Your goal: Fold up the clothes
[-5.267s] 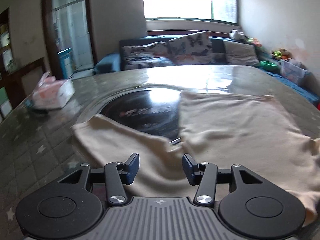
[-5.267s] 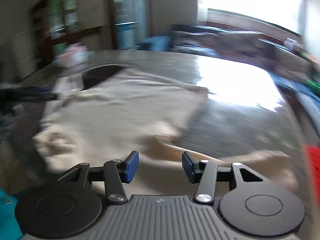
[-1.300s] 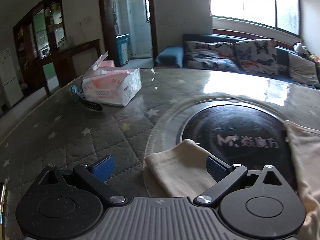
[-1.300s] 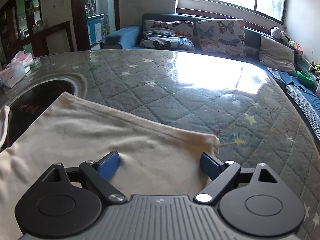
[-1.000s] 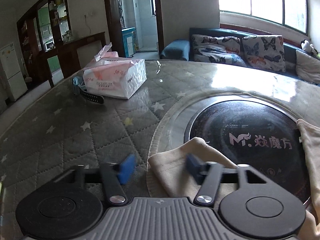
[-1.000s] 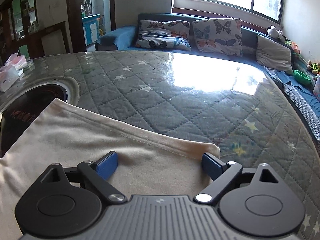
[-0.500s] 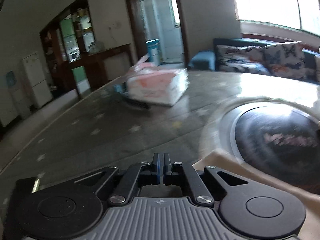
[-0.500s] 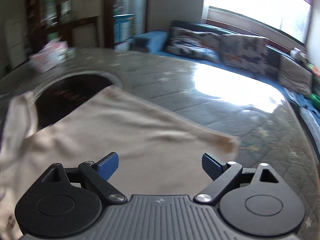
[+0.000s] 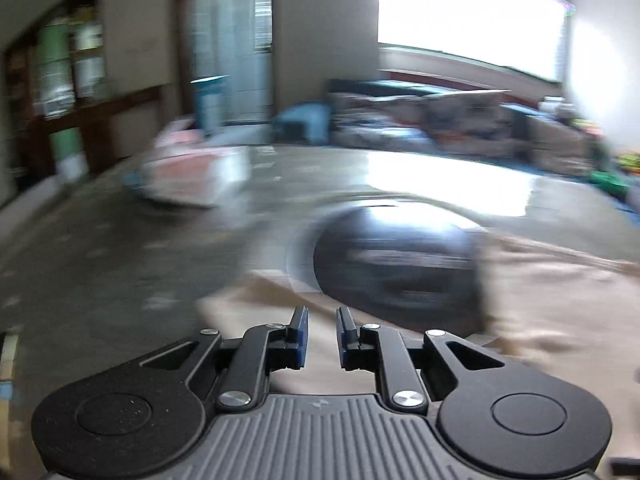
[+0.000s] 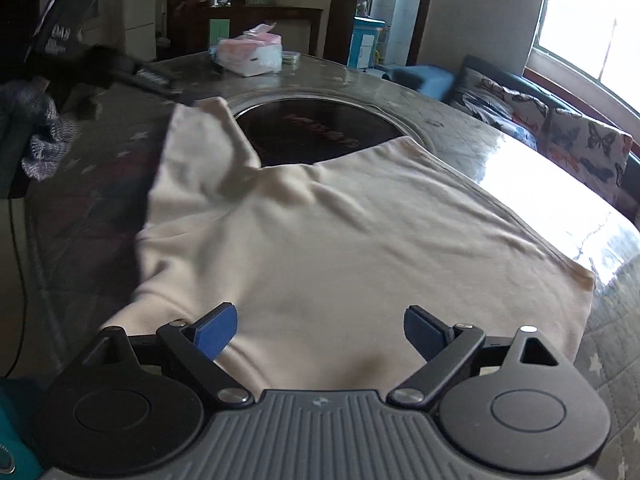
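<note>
Black tongs [image 10: 320, 326], blue pads [image 10: 216, 330], silver screws, seemingly ribbed grey housing.

Left gripper [image 9: 322, 334] jaws, shut before, are opening — sleeve [image 10: 204, 148] now flipped up.

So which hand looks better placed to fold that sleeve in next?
Probably the left. Its tongs are opening just over the sleeve, nothing pinched between them. The right tongs gape wide over the cream top, near its body and hem, far from the sleeve.
</note>
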The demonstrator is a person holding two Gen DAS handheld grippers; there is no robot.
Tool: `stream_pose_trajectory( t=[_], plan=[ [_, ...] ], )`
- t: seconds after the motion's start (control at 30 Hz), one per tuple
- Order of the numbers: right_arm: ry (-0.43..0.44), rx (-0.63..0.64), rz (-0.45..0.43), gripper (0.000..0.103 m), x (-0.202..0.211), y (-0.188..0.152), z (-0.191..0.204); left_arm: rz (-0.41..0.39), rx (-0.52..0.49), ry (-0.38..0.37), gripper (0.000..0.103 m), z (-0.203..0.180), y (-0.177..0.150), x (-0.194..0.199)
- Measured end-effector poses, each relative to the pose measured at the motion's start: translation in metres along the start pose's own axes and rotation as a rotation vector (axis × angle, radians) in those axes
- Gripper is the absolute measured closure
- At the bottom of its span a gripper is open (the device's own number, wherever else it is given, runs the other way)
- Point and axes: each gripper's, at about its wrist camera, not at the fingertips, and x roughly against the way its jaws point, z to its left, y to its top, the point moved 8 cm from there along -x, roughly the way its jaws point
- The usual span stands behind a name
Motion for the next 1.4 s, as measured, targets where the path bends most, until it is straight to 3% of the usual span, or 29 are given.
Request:
stream_pose_trajectory(
  t=[0.1, 0.27, 0.4, 0.67, 0.73, 0.8, 0.97, 1.2, 1.3, 1.4],
  plan=[
    [0.011, -0.010, -0.008, 0.011, 0.004, -0.002, 0.006, 0.001, -0.025, -0.166, 0.086, -0.052, 0.000, 0.004],
    [0.015, -0.031, -0.016, 0.010, 0.008, -0.007, 0.009, 0.055, -0.068, -0.315, 0.086, -0.109, -0.013, -0.017],
    [0.017, -0.056, -0.017, 0.010, 0.016, -0.013, 0.005, 0.103, -0.061, -0.272, 0.089, -0.108, -0.025, -0.038],
    [0.045, -0.124, -0.008, 0.010, 0.034, -0.031, -0.007, 0.096, -0.056, -0.251, 0.088, -0.092, -0.031, -0.029],
    [0.061, -0.140, 0.018, 0.010, 0.035, -0.041, -0.006, 0.091, -0.071, -0.241, 0.086, -0.098, -0.030, -0.025],
    [0.066, -0.136, 0.018, 0.010, 0.041, -0.049, -0.005, 0.074, -0.096, -0.241, 0.073, -0.106, -0.028, -0.016],
    [0.078, -0.171, 0.013, 0.010, 0.060, -0.062, -0.009, 0.028, -0.193, -0.330, 0.072, -0.143, -0.031, 0.012],
    [0.070, -0.248, -0.024, 0.010, 0.090, -0.072, -0.021, 0.055, -0.294, -0.419, 0.072, -0.183, -0.053, 0.026],
    [0.011, -0.343, -0.054, 0.011, 0.108, -0.084, -0.043, 0.060, -0.324, -0.449, 0.071, -0.192, -0.060, 0.031],
    [-0.129, -0.442, -0.061, 0.016, 0.123, -0.106, -0.077, 0.056, -0.371, -0.491, 0.069, -0.205, -0.068, 0.040]
  ],
)
